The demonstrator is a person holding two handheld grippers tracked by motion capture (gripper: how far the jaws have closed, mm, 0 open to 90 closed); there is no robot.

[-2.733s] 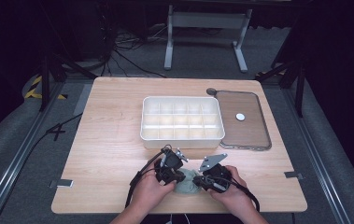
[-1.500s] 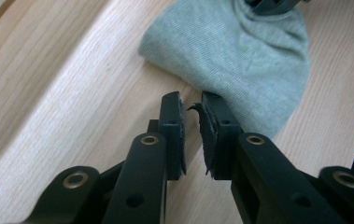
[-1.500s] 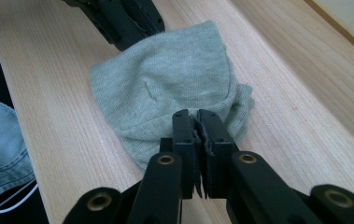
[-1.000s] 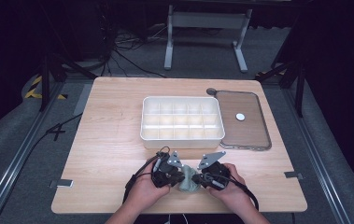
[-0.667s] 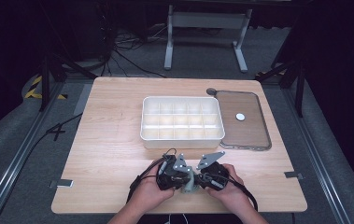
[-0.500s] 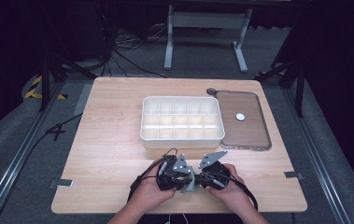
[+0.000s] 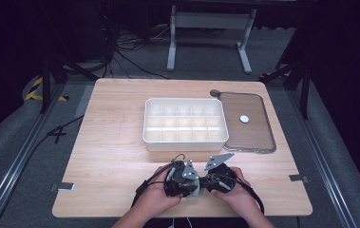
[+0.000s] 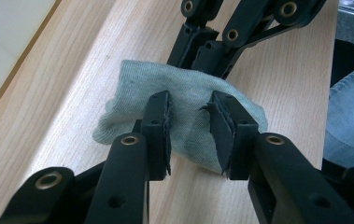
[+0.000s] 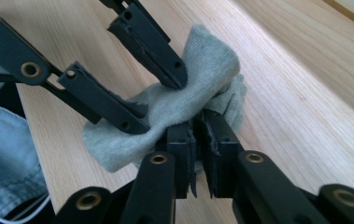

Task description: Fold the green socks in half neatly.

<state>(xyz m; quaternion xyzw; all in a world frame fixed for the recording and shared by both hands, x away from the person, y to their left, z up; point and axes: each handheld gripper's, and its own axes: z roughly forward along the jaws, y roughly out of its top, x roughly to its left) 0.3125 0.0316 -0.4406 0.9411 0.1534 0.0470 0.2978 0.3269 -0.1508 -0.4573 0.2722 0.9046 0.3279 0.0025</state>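
Two grippers crowd the sock (image 8: 184, 109); tray (image 7: 185, 122) beyond.

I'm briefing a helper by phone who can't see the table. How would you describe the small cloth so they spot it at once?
Start at the white divided tray in the middle of the wooden table, then come straight toward the near edge. There, between the left gripper and the right gripper, lies the cloth. It is the one soft thing: a small, crumpled, grey-green knit piece, unlike the hard tray and the brown lid beside it.
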